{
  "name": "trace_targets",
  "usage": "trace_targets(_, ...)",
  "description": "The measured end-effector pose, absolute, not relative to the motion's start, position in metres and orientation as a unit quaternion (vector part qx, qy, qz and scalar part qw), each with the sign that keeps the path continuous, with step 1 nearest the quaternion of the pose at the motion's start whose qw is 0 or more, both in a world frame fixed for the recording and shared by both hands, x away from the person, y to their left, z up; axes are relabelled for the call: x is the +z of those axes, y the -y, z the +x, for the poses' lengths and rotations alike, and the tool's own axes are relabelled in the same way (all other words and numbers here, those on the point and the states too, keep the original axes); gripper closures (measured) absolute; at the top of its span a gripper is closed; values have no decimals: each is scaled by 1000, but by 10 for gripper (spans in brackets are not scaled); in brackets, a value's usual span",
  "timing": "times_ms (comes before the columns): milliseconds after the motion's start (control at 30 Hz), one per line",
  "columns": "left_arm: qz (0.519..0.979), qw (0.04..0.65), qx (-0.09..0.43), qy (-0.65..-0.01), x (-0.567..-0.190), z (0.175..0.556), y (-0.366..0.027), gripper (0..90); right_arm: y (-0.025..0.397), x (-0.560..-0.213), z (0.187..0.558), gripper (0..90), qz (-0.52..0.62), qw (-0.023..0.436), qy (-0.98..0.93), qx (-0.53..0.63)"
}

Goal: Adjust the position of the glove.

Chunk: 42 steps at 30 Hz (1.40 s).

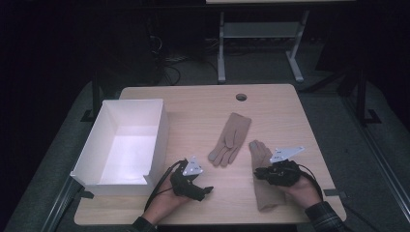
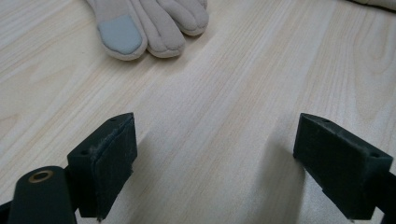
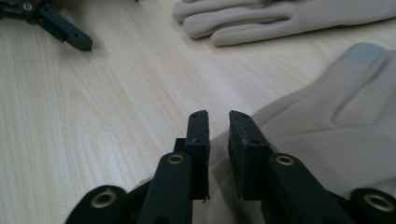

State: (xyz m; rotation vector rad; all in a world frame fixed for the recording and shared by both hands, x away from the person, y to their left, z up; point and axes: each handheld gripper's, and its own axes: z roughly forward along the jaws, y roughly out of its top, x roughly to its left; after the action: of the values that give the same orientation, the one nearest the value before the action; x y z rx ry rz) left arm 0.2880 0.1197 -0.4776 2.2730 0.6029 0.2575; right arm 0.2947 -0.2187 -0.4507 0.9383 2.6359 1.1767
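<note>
Two beige gloves lie on the wooden table. The far glove lies flat with its fingers toward me. The near glove has a grey fingertip patch. My right gripper rests on the near glove's left edge, with its jaws drawn almost together and beige fabric in the narrow gap. My left gripper sits low over bare wood just short of the far glove's fingertips, jaws wide open with nothing between them. The right gripper view also shows it off to the left.
An open white box stands at the table's left side, beside my left hand. A round cable hole is near the table's far edge. Beyond the table are a grey desk frame and cables on a dark floor.
</note>
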Motion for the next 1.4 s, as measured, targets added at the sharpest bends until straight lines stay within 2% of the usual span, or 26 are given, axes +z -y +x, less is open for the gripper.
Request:
trace_targets(200, 890, 378, 103, -235, -478, 288, -120, 129, 243, -450, 296, 593, 343, 76, -853, 385)
trace_targets(567, 887, 378, 102, -246, -478, 287, -118, 126, 296, -465, 300, 269, 409, 147, -816, 381)
trace_targets(700, 886, 378, 102, -247, -478, 287, -117, 126, 301, -472, 305, 191, 430, 159, -808, 370)
trace_targets(1100, 885, 380, 102, -249, -478, 287, -117, 127, 304, -482, 310, 110, 452, 169, -800, 356)
trace_targets(1400, 885, 370, 86, -267, -468, 293, -114, 142, 301, -483, 310, 101, 442, 173, -808, 350)
